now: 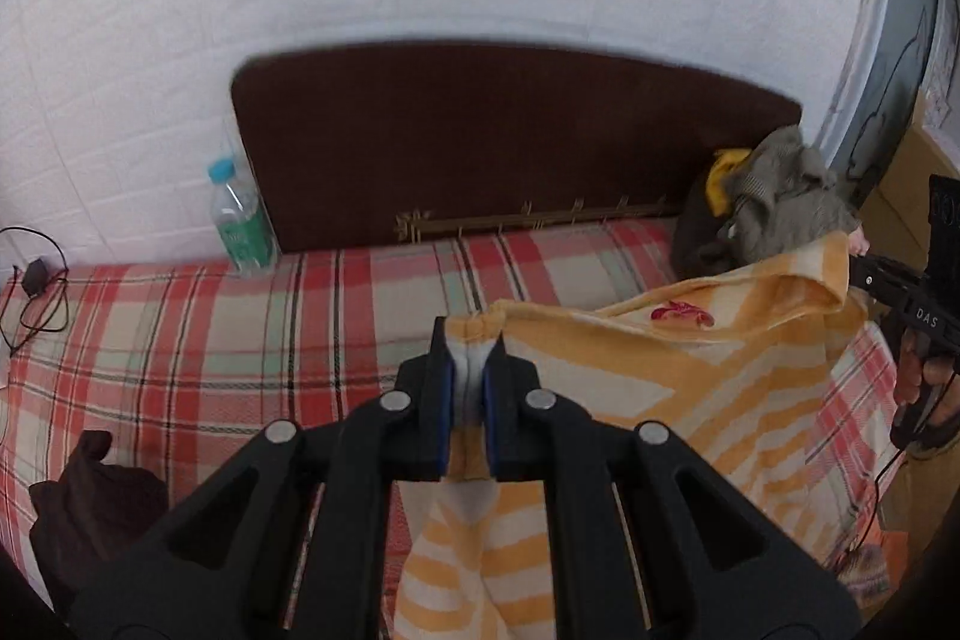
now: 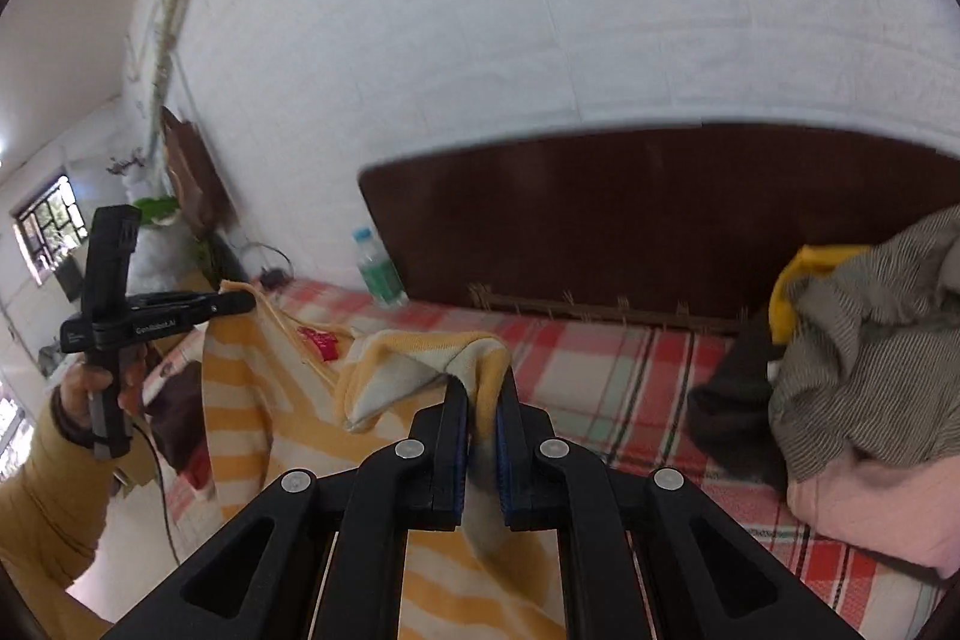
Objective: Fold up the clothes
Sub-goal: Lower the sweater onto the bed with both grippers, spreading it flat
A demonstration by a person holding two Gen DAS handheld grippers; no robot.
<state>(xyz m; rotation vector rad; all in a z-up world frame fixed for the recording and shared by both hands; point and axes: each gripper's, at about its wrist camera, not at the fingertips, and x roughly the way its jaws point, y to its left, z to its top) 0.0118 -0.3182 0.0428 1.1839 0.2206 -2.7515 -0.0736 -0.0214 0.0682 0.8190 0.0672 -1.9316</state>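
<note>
Each hand-held gripper, left (image 1: 471, 340) and right (image 2: 483, 385), pinches the striped towel (image 1: 690, 376).

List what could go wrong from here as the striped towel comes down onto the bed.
1. Each hand-held gripper, left and right, pinches only a small corner of the striped towel; a tug could pull one free.
2. The clothes pile lies close on the right; the towel may land partly on it.
3. The water bottle stands at the headboard; a swinging edge might topple it.
</note>
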